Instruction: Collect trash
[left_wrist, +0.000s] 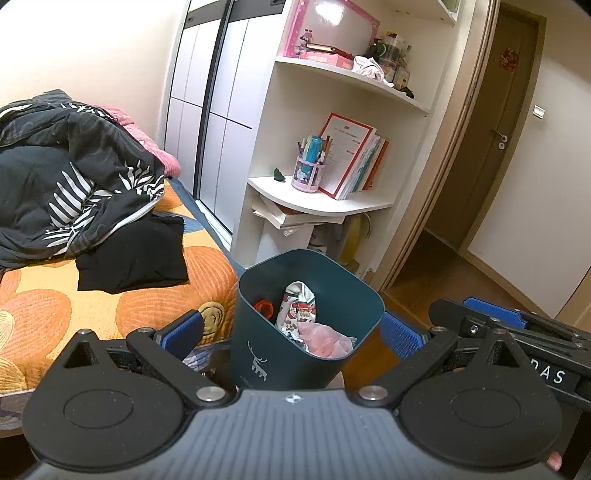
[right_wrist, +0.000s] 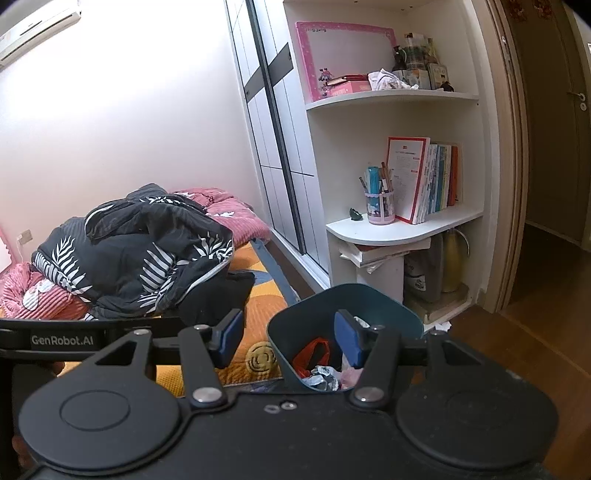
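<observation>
Trash fills the dark teal plastic bin with a white deer print: a printed crumpled wrapper, a pink thin bag and a red piece. This bin stands between the spread blue-padded fingers of the left gripper, and no pad touches its walls. The right gripper is also spread wide; its right finger is in front of the bin opening, its left finger in front of the orange flowered bed sheet.
</observation>
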